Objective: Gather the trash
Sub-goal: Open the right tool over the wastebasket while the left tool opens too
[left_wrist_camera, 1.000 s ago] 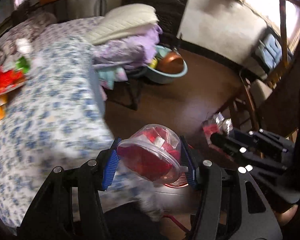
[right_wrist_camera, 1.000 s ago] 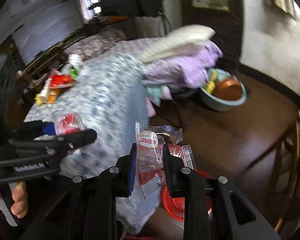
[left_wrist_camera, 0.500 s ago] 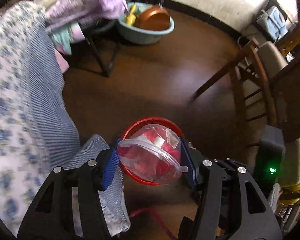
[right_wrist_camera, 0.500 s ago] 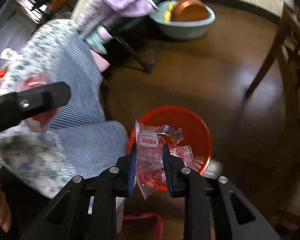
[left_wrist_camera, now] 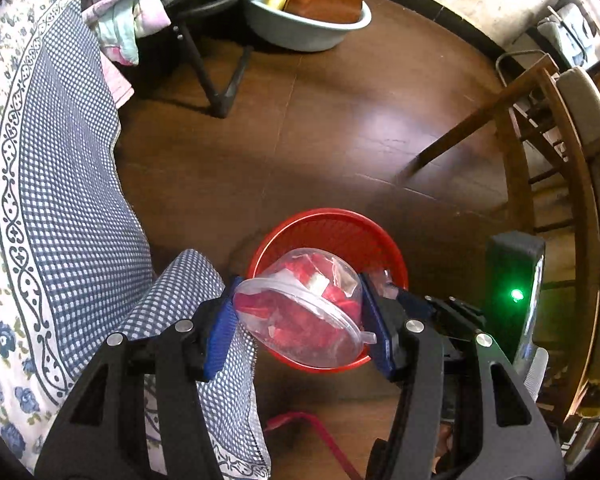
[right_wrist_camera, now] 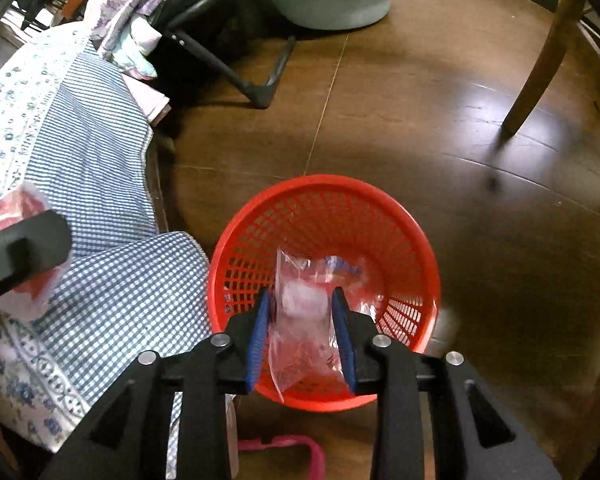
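A red mesh basket (right_wrist_camera: 379, 204) stands on the dark wooden floor right under both grippers, its rim also showing in the left wrist view (left_wrist_camera: 335, 216). My right gripper (right_wrist_camera: 300, 320) hangs over the basket with its jaws opening. A clear crinkled wrapper (right_wrist_camera: 296, 344), blurred, sits loose between the blue pads and over the basket's inside. My left gripper (left_wrist_camera: 300, 312) is shut on a clear lidded plastic container (left_wrist_camera: 300, 300) full of red scraps, tilted above the basket's near rim. In the right wrist view the left gripper (right_wrist_camera: 20, 240) shows at the left edge.
A blue-checked floral bedspread (left_wrist_camera: 60, 200) hangs down at the left, touching the basket's side. Behind are a black folding stand (left_wrist_camera: 216, 92), a teal basin (left_wrist_camera: 311, 36) with a brown pot, and a wooden chair (left_wrist_camera: 539, 160) at the right. A pink strap (right_wrist_camera: 284, 448) lies on the floor.
Both grippers have dropped from bed height to just over the red basket and now point down. The right jaws have spread, so the wrapper sits loose between them. The left grip is unchanged.
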Demonstrator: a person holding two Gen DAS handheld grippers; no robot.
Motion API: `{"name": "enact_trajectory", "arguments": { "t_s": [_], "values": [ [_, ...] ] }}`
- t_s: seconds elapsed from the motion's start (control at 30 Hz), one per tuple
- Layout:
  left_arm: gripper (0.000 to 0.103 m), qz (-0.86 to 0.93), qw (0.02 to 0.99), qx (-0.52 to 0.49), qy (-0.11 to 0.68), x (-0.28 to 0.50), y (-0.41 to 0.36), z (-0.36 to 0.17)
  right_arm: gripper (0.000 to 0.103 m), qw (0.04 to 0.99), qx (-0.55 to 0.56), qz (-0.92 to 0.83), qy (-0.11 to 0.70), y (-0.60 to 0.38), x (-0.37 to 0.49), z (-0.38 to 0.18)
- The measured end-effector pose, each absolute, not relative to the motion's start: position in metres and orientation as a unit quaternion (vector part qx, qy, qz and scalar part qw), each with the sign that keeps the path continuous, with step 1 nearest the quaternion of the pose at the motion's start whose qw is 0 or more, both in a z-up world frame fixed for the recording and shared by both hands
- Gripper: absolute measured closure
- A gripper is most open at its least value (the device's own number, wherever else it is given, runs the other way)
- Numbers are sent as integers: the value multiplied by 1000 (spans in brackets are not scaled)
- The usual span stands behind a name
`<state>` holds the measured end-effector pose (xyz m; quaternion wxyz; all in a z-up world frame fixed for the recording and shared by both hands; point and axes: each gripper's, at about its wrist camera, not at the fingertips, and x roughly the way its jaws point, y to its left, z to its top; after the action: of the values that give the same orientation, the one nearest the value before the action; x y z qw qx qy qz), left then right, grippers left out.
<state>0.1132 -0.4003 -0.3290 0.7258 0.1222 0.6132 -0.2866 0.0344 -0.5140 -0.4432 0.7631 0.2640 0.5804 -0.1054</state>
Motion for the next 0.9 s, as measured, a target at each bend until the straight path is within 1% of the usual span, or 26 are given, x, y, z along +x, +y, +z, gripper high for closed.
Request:
{"name": "enact_trajectory", "arguments": {
  "t_s": [0.07, 0.1, 0.2, 0.43, 0.53, 0.73, 0.9],
  "values": [
    [47, -284, 726, 127, 613, 113, -401, -331, 60, 759, 260, -113, 587, -512, 37, -445],
    [47, -282, 726, 130, 613, 113, -401, -333, 59, 757, 259, -114, 589, -512, 38, -446],
    [47, -283, 722, 132, 618, 113, -402, -337, 58, 753, 254, -110, 596, -508, 31, -442],
    [47, -298, 710, 145, 621, 108, -411, -347, 57, 750, 258, -97, 601, -507, -15, -419],
    [47, -312, 698, 144, 629, 104, -417, -353, 53, 748, 255, -97, 606, -507, -25, -413],
    [47, -335, 665, 159, 648, 94, -428, -368, 53, 746, 250, -96, 609, -506, -33, -408],
    [46, -348, 657, 163, 648, 88, -434, -368, 53, 743, 250, -96, 613, -507, -37, -410]
  ]
}}
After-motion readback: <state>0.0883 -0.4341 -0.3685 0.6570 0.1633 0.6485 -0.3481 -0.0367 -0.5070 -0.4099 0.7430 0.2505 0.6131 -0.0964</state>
